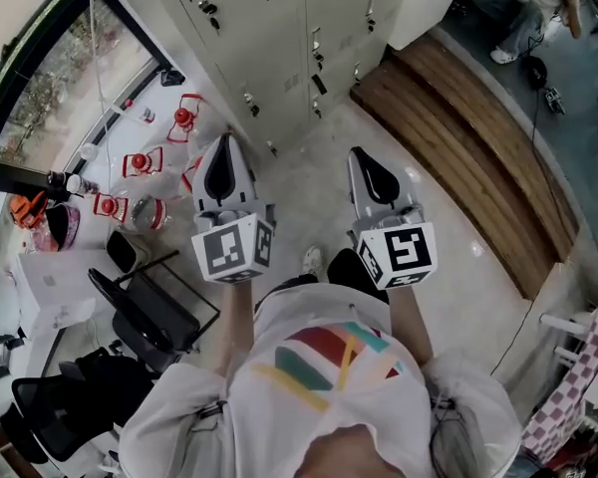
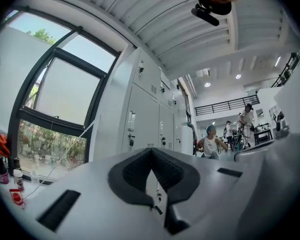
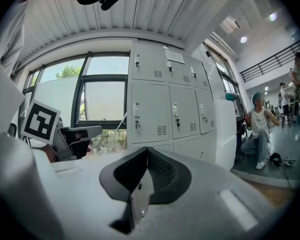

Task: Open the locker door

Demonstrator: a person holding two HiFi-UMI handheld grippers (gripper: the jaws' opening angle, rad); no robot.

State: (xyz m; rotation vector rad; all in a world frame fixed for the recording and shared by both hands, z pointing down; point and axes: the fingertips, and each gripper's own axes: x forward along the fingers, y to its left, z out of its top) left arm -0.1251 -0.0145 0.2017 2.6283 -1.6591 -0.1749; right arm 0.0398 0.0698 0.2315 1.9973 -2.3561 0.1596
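two claws: left gripper (image 1: 224, 147) and right gripper (image 1: 360, 155), jaws pressed together on nothing, side by side, apart from the grey lockers (image 3: 190, 69) ahead; visible locker doors (image 3: 149, 111) closed, contents unseen.

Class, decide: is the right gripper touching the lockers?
Apart. The head view shows floor between the right gripper and the lockers; nothing sits between its shut fingers.
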